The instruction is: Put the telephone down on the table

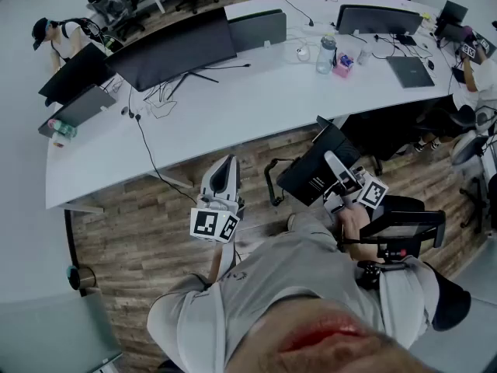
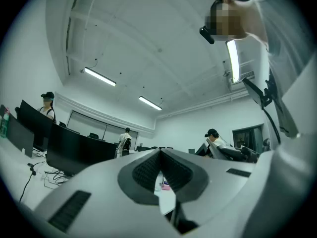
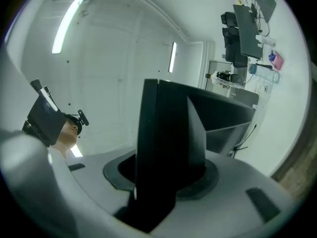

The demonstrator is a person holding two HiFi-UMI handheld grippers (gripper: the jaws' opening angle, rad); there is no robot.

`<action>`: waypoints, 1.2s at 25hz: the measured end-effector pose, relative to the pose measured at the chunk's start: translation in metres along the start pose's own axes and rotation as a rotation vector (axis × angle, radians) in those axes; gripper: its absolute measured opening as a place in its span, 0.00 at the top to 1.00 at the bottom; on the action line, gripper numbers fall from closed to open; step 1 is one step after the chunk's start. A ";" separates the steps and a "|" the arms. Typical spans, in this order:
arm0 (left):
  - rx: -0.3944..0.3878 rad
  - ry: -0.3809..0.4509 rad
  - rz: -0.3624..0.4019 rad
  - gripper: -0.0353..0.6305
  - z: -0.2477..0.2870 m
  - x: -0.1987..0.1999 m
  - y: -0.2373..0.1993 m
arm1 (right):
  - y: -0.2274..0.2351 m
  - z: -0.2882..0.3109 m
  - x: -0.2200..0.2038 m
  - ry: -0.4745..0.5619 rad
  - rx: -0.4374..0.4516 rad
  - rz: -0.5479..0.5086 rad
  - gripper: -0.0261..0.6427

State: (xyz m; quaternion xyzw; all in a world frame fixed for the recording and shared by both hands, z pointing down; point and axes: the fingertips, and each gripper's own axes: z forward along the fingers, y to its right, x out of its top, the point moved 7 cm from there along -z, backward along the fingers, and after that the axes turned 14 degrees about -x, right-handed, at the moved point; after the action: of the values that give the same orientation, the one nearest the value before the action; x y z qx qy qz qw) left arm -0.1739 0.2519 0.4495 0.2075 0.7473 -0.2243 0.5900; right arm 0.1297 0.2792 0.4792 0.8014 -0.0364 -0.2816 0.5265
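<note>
Your two grippers raised short of the one long white table (image 1: 256, 103), your left gripper (image 1: 226, 163) pinched closed on nothing, your right gripper (image 1: 332, 163) clamping the single black boxy plastic telephone (image 1: 311, 173), held off the table, above the brown wooden floor (image 1: 155, 224)

Straight ahead I have a wide bare stretch of tabletop (image 1: 256, 99), open right to its near edge. Monitors (image 1: 175, 53) wall off the far side. A bottle (image 1: 326, 53) and laptop (image 1: 410, 71) crowd the right, and a cable (image 1: 144, 142) drapes over the left edge.
</note>
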 end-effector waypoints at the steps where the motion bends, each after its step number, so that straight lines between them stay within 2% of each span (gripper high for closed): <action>1: -0.004 -0.002 0.001 0.93 -0.008 0.002 0.014 | -0.010 -0.013 -0.006 -0.001 0.004 0.003 0.69; 7: -0.003 -0.012 -0.023 0.93 -0.026 0.000 0.075 | -0.028 -0.066 -0.029 -0.028 -0.013 0.046 0.69; 13: -0.066 -0.039 -0.001 0.93 -0.015 -0.004 0.116 | -0.027 -0.093 -0.019 -0.039 -0.017 0.020 0.69; 18: 0.002 -0.051 -0.046 0.93 -0.017 -0.011 0.129 | -0.022 -0.107 -0.007 -0.053 -0.006 0.036 0.69; 21: 0.036 -0.065 -0.039 0.93 -0.016 -0.017 0.139 | -0.007 -0.114 -0.002 -0.063 0.003 0.082 0.69; 25: 0.085 -0.065 -0.055 0.93 -0.016 -0.022 0.156 | 0.011 -0.117 0.004 -0.088 -0.019 0.054 0.69; 30: 0.112 -0.080 -0.032 0.93 -0.025 -0.013 0.172 | 0.018 -0.119 0.003 -0.109 -0.014 0.089 0.69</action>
State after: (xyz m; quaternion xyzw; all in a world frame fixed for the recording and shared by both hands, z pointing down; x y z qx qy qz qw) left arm -0.0920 0.4063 0.4517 0.2193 0.7126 -0.2832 0.6033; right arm 0.1949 0.3679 0.5276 0.7786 -0.0986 -0.3016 0.5413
